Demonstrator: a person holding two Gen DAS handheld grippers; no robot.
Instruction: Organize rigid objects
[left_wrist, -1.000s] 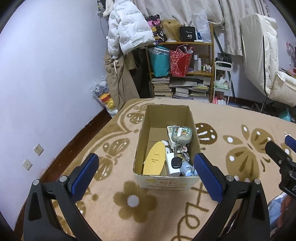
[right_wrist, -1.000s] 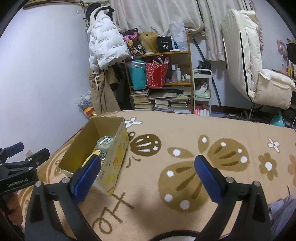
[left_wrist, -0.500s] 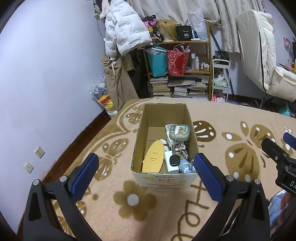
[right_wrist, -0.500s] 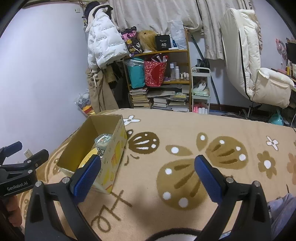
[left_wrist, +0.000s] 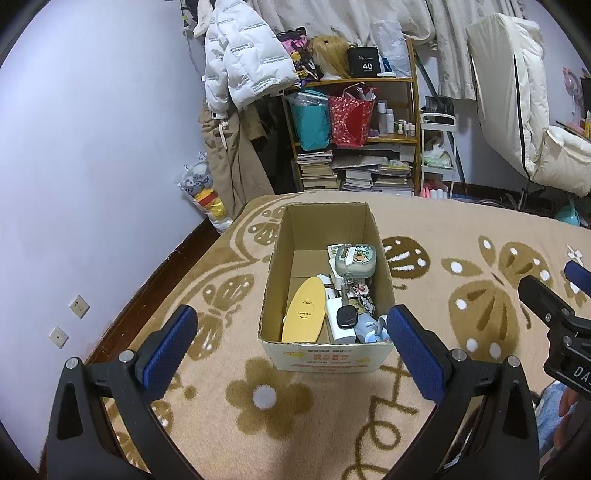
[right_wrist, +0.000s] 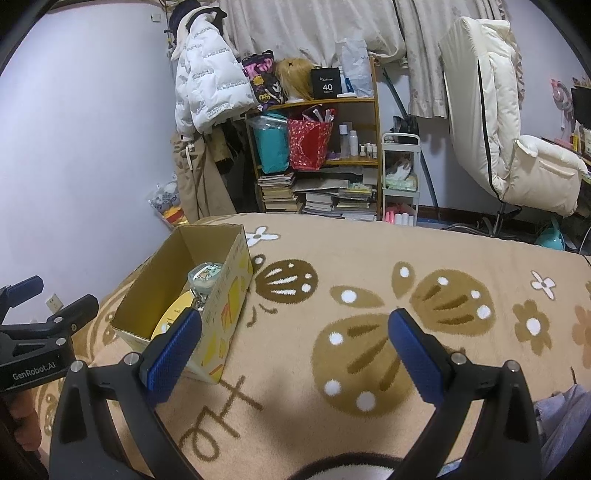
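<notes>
While two grippers hover empty, one cardboard box (left_wrist: 328, 360) holds clutter.

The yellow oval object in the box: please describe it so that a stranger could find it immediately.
Look at the open cardboard box standing on the beige patterned blanket. Inside, along its left wall, lies the yellow oval object. It is the only plain yellow, board-shaped thing there; its neighbours are smaller white, black and grey items.

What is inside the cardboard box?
The cardboard box holds a yellow oval case, a green cartoon-printed pouch, a black key fob and keychains. Whatever lies beneath them is covered.
</notes>
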